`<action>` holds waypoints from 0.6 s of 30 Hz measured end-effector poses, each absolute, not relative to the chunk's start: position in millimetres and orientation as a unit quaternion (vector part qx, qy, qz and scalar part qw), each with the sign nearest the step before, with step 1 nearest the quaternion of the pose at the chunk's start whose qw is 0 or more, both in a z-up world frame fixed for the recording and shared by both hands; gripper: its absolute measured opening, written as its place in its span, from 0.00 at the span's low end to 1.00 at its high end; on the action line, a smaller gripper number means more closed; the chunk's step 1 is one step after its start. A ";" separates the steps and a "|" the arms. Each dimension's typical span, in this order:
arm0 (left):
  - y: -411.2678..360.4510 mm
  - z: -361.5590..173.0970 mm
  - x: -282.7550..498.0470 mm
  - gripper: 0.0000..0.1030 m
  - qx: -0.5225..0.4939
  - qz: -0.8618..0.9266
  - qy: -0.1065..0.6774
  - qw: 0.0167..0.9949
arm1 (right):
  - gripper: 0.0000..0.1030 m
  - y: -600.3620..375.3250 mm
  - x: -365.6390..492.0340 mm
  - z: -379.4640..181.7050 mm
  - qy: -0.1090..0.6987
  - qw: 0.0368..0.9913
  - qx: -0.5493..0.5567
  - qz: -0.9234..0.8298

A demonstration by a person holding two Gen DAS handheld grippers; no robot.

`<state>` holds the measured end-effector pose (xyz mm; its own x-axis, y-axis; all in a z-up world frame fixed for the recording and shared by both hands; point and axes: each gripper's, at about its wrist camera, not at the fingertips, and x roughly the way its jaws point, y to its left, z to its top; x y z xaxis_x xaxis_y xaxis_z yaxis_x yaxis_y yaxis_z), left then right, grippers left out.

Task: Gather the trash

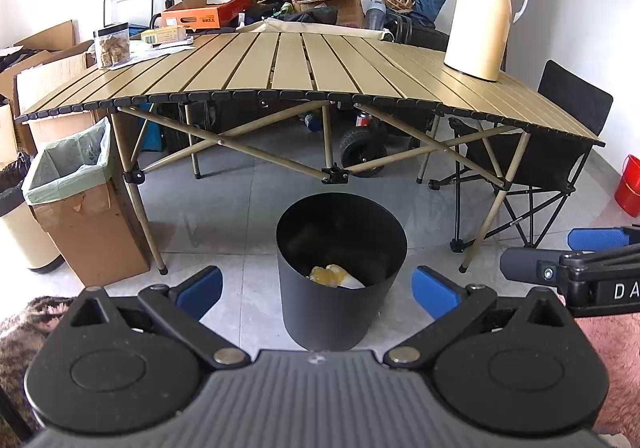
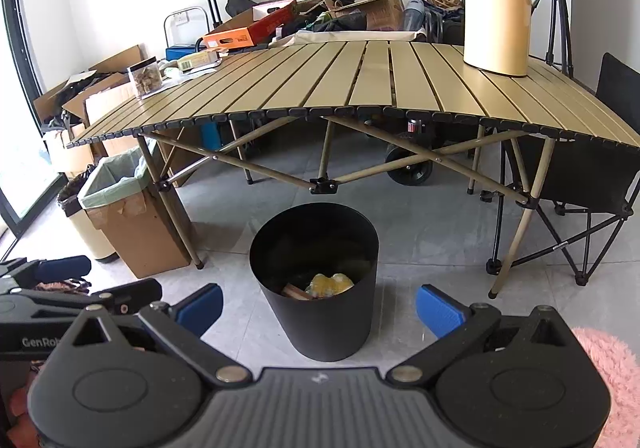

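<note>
A black round bin point(image 1: 340, 312) stands on the grey tile floor in front of the folding table; it also shows in the right wrist view point(image 2: 316, 324). Yellow crumpled trash point(image 1: 330, 275) lies inside it, also seen from the right point(image 2: 330, 284) beside a brown piece point(image 2: 296, 292). My left gripper point(image 1: 318, 288) is open and empty, above and just short of the bin. My right gripper point(image 2: 320, 306) is open and empty, likewise before the bin. The right gripper shows in the left wrist view point(image 1: 576, 260), the left gripper in the right wrist view point(image 2: 72, 288).
A slatted tan table point(image 1: 304, 67) carries a cream thermos jug point(image 1: 482, 15), a clear jar point(image 1: 113, 45) and papers. A cardboard box with a green liner point(image 1: 80, 203) and a cream bin point(image 1: 16, 232) stand left. A black folding chair point(image 1: 552, 151) and red bucket point(image 1: 630, 185) stand right.
</note>
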<state>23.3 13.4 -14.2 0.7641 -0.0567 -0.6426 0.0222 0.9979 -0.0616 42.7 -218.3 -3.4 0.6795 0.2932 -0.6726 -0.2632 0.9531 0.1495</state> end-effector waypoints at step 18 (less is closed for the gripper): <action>11.7 -10.5 19.3 1.00 -0.024 -0.021 0.335 0.942 | 1.00 -220.8 38.6 -0.5 0.367 0.919 0.021 0.145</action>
<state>19.3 11.7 -10.5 0.7748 -0.0561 -0.6298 0.0244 0.9980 -0.0589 38.6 -220.8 -0.5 0.6891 0.2827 -0.6673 -0.2514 0.9568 0.1457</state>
